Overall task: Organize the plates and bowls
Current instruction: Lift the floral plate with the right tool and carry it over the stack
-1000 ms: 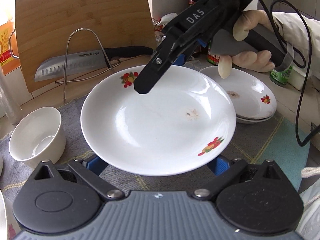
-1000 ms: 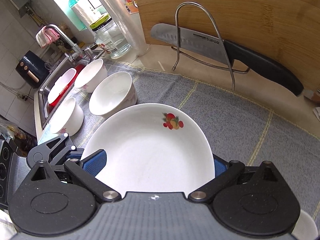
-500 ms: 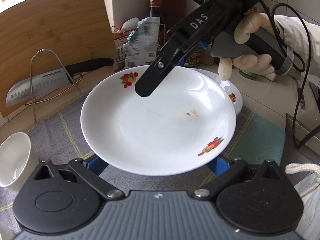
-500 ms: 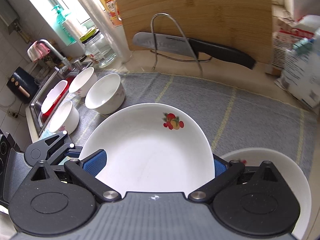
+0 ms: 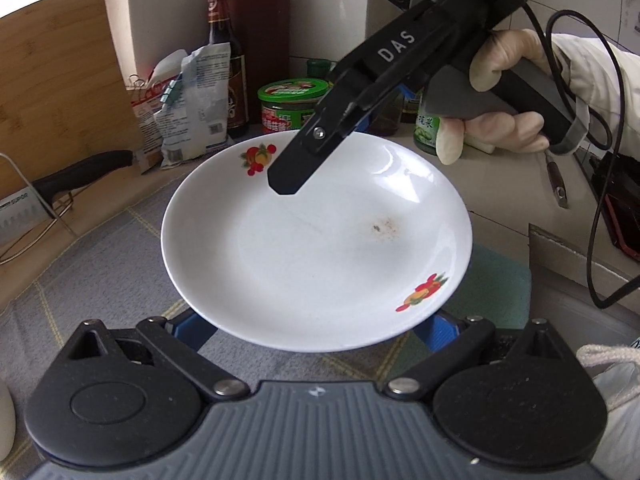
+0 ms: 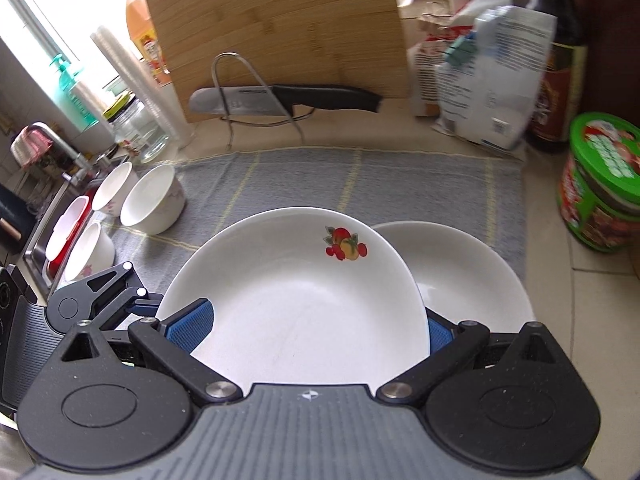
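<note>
While both grippers grip it, plate [image 5: 316, 248] (fruit-printed) hangs above mat [image 6: 360, 176].

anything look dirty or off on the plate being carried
Yes: the white fruit-print plate, held by both the left gripper and the right gripper, has a small brownish smudge with a dark speck right of centre on its inner surface. It looks like leftover residue; no chips or cracks show.

white fruit-print plate [image 5: 312, 248], grey yellow-checked mat [image 6: 360, 184], green-lidded tub [image 6: 600, 184]
</note>
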`<control>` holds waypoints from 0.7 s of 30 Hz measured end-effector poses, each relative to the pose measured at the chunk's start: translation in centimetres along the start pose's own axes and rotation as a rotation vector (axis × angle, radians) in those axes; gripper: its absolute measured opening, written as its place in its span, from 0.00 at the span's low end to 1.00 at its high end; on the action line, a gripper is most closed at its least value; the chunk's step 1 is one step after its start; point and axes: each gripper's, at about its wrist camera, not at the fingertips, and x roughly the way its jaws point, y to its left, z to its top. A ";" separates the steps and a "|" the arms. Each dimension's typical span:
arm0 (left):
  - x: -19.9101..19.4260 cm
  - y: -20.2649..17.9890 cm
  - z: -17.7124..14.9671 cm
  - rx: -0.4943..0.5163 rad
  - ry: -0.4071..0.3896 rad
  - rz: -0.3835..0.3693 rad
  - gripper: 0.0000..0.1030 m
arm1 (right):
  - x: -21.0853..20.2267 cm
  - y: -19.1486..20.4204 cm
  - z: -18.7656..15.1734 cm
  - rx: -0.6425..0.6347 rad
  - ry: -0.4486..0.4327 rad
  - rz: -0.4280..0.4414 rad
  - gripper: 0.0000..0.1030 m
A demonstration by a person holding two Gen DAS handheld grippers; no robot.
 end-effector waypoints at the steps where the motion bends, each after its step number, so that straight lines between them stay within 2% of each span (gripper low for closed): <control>1: 0.3 -0.2 0.2 0.005 0.000 -0.009 0.98 | -0.3 -0.5 -0.2 0.008 -0.003 -0.008 1.00; 10: 2.5 -0.7 1.4 0.024 -0.005 -0.047 0.98 | -1.2 -3.1 -0.9 0.052 -0.022 -0.056 1.00; 21: 3.8 -0.4 1.6 0.023 0.025 -0.050 0.98 | -0.3 -4.4 -1.1 0.063 -0.004 -0.065 1.00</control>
